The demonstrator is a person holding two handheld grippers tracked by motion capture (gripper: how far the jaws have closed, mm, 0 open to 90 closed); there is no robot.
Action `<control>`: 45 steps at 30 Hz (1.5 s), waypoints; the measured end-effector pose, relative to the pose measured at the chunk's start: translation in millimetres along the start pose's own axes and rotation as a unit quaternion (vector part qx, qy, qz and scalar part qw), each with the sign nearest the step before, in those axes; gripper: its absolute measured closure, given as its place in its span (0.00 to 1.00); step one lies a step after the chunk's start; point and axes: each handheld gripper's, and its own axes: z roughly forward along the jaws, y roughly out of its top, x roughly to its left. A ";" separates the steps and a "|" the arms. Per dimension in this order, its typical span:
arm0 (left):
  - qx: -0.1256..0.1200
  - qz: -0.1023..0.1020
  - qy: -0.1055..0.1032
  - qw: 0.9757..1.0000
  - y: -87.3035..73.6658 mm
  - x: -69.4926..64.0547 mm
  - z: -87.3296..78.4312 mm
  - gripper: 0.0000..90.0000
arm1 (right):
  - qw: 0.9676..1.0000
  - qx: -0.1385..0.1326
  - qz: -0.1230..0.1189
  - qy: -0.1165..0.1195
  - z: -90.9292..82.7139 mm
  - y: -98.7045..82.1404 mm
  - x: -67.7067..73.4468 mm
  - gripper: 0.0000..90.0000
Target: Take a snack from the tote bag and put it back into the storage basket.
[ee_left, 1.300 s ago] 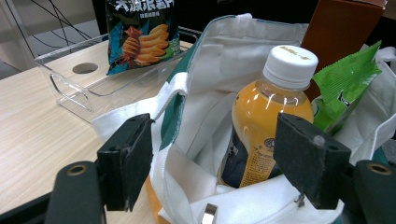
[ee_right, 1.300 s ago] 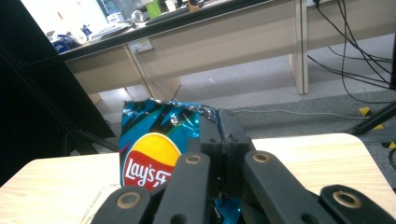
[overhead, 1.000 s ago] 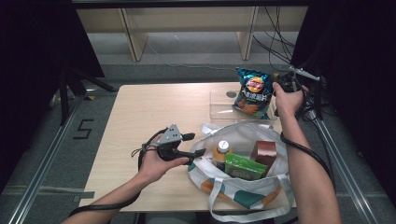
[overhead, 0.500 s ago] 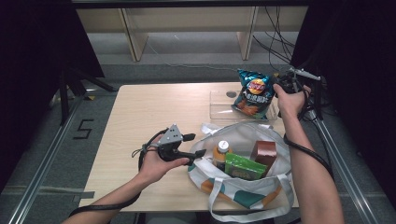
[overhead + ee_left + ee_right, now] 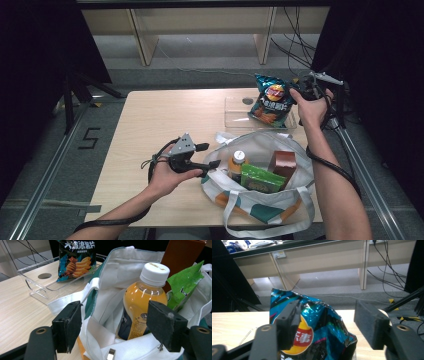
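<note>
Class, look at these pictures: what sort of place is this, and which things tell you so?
Probably a lab or office recording space, not a home: a bare wooden table ringed by black curtains, loose cables trailing on grey carpet, and plain desks behind.

Chip bag [image 5: 317,332] between parted tool [image 5: 329,325] jaws

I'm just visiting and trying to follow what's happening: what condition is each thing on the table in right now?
Chip bag: sealed, standing upright in the clear tray.
Clear tray: on the table, holding the chip bag.
Tote bag: mouth open, packed with goods.
Juice bottle: capped, upright in the tote bag.
Green packet: sealed, in the tote bag.
Brown box: closed, upright.
Right tongs: just opened, off the chip bag.
Left tongs: open at the tote bag's rim.
</note>
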 end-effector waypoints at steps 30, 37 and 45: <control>-0.007 -0.002 -0.001 1.000 0.6 0.1 -1.3 0.31 | 0.999 0.000 -0.017 0.038 -77.1 -15.3 15.5 0.44; -0.002 0.000 0.003 1.000 0.2 0.0 -1.2 0.31 | 0.998 0.004 -0.015 0.062 -99.9 -28.5 21.7 0.46; -0.001 0.000 0.003 1.000 0.2 -0.7 -0.3 0.31 | 0.997 0.004 -0.020 0.070 -118.4 -35.0 26.2 0.46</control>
